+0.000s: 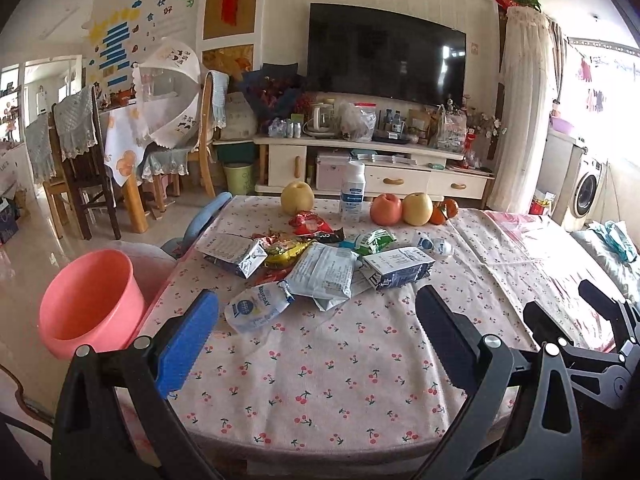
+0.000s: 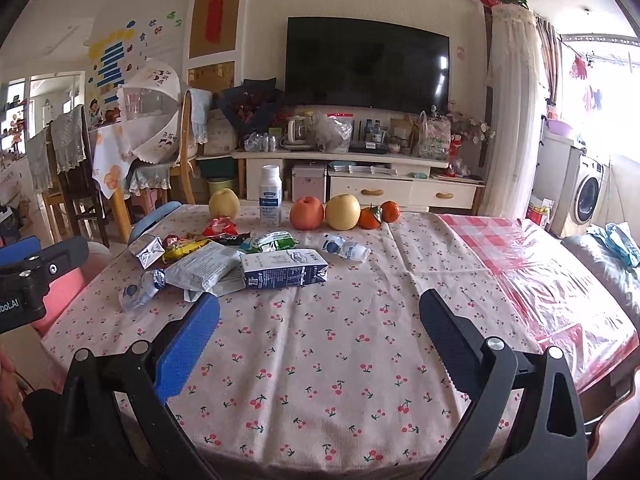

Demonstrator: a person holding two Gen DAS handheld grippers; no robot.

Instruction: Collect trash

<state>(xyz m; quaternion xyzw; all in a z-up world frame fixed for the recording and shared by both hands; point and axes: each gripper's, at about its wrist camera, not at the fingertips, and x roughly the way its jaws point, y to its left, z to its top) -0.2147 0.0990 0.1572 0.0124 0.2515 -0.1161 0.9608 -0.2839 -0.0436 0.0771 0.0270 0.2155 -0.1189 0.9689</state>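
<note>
Nothing collected yet: left hand-held gripper [image 1: 316, 312] and right hand-held gripper [image 2: 318, 316] are held wide and empty above the desk [image 2: 340, 360]. Trash pile [image 1: 316, 264] lies mid-desk; pink bin [image 1: 90, 300] just beside left edge. Nearest crumpled bottle [image 1: 256, 306] should be grasped first.

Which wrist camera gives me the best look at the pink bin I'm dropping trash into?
The left wrist view. There the pink bin shows its whole open rim and inside, beside the table's left edge. In the right wrist view only a sliver of the pink bin shows, mostly hidden behind the left gripper.
</note>
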